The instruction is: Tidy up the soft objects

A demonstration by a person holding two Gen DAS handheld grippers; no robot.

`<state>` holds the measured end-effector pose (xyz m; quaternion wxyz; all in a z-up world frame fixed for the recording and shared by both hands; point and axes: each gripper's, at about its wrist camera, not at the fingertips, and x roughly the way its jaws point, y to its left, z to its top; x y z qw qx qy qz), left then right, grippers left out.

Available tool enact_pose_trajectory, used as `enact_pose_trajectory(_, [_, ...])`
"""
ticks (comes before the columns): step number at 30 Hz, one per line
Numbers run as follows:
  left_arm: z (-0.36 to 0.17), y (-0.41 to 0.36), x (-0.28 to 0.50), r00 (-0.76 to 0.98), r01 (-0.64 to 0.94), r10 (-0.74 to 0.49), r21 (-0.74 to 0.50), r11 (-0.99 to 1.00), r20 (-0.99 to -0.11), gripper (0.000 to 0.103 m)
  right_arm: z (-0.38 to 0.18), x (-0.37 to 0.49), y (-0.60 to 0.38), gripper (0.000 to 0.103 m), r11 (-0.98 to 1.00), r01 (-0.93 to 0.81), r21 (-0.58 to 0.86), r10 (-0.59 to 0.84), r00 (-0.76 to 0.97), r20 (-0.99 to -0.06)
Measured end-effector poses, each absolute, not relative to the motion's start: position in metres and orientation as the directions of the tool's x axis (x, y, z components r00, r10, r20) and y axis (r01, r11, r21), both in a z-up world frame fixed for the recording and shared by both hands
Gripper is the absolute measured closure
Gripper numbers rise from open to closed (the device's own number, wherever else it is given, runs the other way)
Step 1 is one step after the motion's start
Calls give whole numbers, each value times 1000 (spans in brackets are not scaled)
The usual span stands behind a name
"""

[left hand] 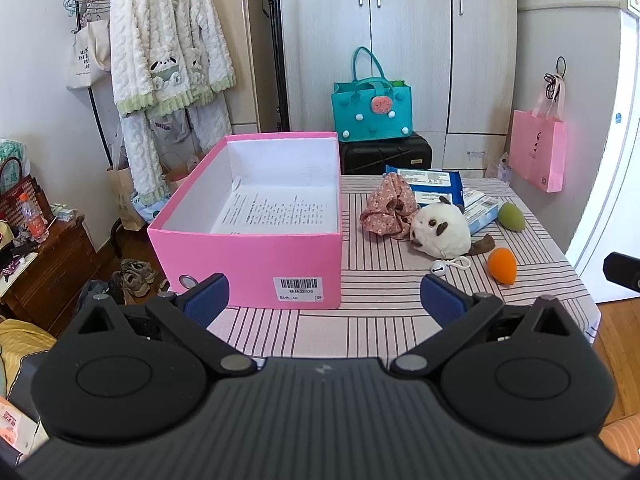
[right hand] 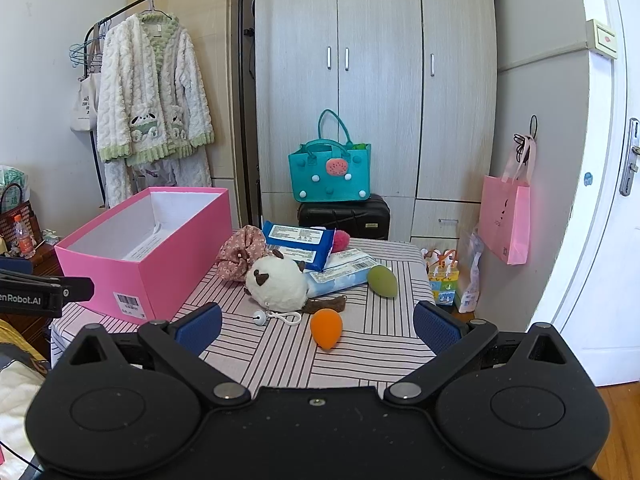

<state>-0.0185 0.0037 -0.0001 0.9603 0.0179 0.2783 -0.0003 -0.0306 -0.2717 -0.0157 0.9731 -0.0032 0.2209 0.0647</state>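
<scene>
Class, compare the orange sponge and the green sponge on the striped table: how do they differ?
The orange sponge is bright orange; the green sponge is dull olive. The orange sponge lies nearest the grippers, by the plush toy; the green sponge lies farther back beside the wipes packet. Both are egg-shaped, lying on the table, ungripped.

A home bedroom: a fluffy robe [right hand: 152, 92] hangs on a clothes rack [right hand: 240, 80]; a tall wardrobe [right hand: 376, 80] stands behind; shoes [left hand: 136, 276] lie on the floor.
</scene>
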Motion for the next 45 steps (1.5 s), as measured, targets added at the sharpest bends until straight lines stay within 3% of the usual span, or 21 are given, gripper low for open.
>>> enact_pose_trajectory(32, [19,6,-14,857,29,-15,20,999,-515,0,1,-22,-272,0,978,-205,47,206,889,-410])
enact_pose_trajectory(45, [29,0,5,823,106,-82,10,994,-562,0,7,-5,-293,0,949,-296,105,312,840,-445])
